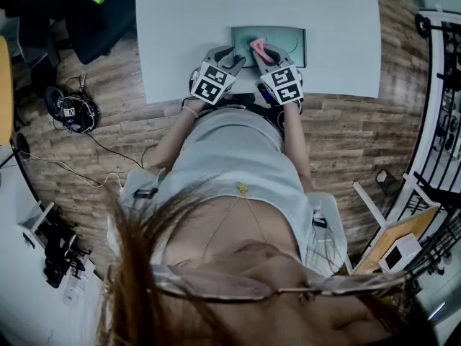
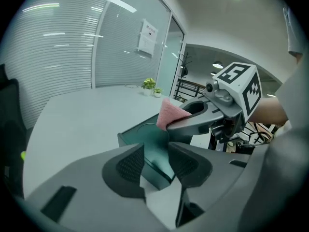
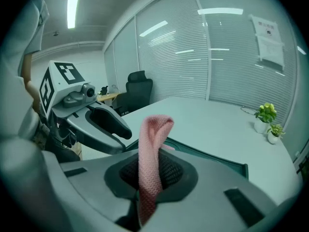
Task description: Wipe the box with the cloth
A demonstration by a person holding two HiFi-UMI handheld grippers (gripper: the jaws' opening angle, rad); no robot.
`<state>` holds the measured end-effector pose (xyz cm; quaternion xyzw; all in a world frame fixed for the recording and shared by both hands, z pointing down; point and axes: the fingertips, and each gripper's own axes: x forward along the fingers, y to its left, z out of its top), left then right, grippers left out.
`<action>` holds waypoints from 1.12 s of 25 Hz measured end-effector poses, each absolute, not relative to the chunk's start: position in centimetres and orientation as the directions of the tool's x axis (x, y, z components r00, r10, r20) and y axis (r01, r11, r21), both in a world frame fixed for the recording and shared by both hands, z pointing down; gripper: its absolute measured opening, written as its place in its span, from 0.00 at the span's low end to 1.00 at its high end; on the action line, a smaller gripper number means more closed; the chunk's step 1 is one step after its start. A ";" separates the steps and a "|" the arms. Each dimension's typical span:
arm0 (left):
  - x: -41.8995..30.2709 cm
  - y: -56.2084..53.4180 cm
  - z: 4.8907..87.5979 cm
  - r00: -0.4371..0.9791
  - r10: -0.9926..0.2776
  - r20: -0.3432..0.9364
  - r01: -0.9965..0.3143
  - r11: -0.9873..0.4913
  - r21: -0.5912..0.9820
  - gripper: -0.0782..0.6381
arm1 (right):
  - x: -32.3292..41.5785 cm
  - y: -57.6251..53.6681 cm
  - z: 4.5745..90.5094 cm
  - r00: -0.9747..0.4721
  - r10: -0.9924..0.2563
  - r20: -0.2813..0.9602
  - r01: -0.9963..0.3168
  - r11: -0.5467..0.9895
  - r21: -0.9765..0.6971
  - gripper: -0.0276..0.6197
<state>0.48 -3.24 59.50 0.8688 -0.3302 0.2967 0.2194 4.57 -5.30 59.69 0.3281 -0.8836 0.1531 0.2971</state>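
Head view shows the box (image 1: 289, 37), a shallow dark green rectangular tray with a low rim, lying flat near the front edge of the smooth pale counter (image 1: 187, 20), straight ahead of the person. In the left gripper view the box (image 2: 145, 141) looks hard and glossy, with a faint circle moulded into its floor.

The cloth (image 1: 257, 46) is pink, soft and coarsely knitted. In the right gripper view it (image 3: 153, 144) stands up as a folded loop out of the right tongs (image 3: 152, 174), whose ribbed black pads are closed tight on its lower part, with the box's rim (image 3: 217, 157) just beyond. Seen from the head, the right tongs (image 1: 265, 53) hold the cloth over the box's near half.

The left tongs (image 2: 155, 167) stand partly apart, their dimpled pads with a gap between them. The box's near corner shows in that gap; whether the pads touch it cannot be made out. From the head, the left tongs (image 1: 234, 58) sit at the box's near left corner, close beside the right pair.

Two small potted plants (image 3: 268, 117) stand at the counter's far side, above a wood-plank floor (image 1: 130, 135).
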 end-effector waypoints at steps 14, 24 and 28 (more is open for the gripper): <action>4.7 -6.0 50.5 0.708 -0.569 0.418 -0.678 -0.714 0.176 0.16 | 9.4 -7.7 50.3 -0.629 -0.695 0.349 -0.745 0.667 -0.013 0.10; 5.8 -7.4 42.4 0.739 -0.625 0.253 -0.663 -0.740 0.109 0.16 | 8.8 -7.6 42.8 -0.661 -0.721 0.209 -0.729 0.683 0.049 0.10; 6.3 -7.2 40.3 0.737 -0.640 0.215 -0.669 -0.737 0.097 0.16 | 9.2 -7.2 40.0 -0.678 -0.720 0.148 -0.721 0.690 0.056 0.10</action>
